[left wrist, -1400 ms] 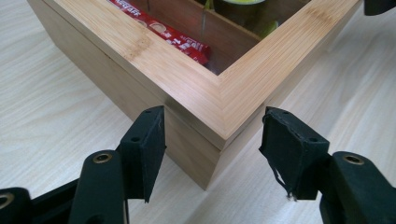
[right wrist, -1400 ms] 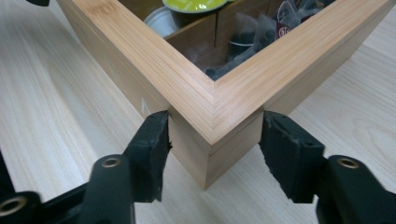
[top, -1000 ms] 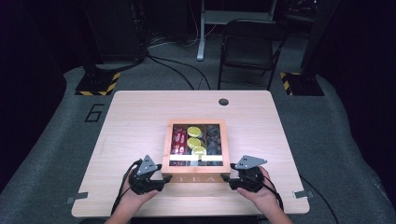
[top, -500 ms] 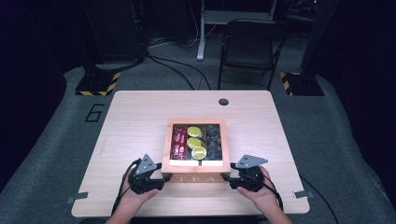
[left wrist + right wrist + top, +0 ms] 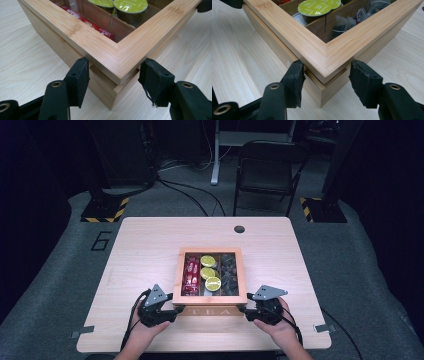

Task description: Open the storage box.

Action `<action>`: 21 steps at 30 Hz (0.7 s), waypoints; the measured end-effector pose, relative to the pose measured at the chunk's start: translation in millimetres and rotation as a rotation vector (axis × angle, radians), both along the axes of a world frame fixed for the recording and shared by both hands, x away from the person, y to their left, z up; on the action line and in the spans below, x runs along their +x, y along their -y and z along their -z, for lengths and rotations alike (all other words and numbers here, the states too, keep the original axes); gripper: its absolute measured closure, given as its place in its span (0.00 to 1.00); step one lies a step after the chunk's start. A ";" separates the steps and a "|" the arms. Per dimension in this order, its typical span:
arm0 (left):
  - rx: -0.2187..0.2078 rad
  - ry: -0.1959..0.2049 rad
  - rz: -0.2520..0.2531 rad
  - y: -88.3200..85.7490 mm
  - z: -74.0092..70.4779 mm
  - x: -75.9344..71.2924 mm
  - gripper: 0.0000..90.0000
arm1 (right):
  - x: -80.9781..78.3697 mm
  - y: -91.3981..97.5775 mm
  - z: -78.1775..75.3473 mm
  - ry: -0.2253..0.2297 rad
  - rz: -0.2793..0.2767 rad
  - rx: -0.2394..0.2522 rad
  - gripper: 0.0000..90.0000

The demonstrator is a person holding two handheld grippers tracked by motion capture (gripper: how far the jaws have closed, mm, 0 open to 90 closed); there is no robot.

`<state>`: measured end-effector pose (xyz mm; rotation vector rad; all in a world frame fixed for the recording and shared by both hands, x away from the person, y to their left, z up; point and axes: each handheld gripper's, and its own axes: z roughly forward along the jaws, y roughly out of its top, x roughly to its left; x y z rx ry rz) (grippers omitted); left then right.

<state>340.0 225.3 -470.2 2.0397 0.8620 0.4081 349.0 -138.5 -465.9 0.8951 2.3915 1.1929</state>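
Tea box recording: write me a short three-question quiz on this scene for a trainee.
1. True or false: the tea box stands at the far edge of the table.
2. Which part of the box lies between the left tongs? A) a near corner B) a far corner C) the middle of a side
3. What fills the box's middle compartment?
Key: 1 false, it stands at the near edge; 2 A; 3 green-topped capsules.

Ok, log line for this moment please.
left tongs: around near-left lid corner | right tongs: around near-right corner | tea box: lid slightly raised
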 end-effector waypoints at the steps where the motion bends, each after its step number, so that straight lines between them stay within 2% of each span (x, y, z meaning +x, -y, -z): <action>1: -0.003 0.000 -0.006 0.7 -0.2 -0.1 0.46 | -0.6 0.0 -0.9 -0.002 0.008 0.000 0.50; 5: -0.012 -0.004 -0.010 1.5 -2.5 1.3 0.46 | 0.2 0.4 -2.8 0.011 0.007 0.010 0.50; 8: -0.038 -0.012 -0.015 1.6 -5.5 2.0 0.46 | 0.4 0.5 -5.5 0.012 0.013 0.023 0.50; 15: -0.086 0.003 -0.033 0.0 -13.6 3.6 0.46 | 1.9 1.5 -13.6 0.024 0.031 0.057 0.50; 16: -0.088 -0.007 -0.031 -0.6 -15.7 3.5 0.46 | 2.9 1.8 -16.4 0.031 0.038 0.064 0.50; 21: -0.086 -0.001 -0.044 -0.7 -22.3 4.4 0.46 | 4.3 2.0 -21.2 0.030 0.040 0.065 0.50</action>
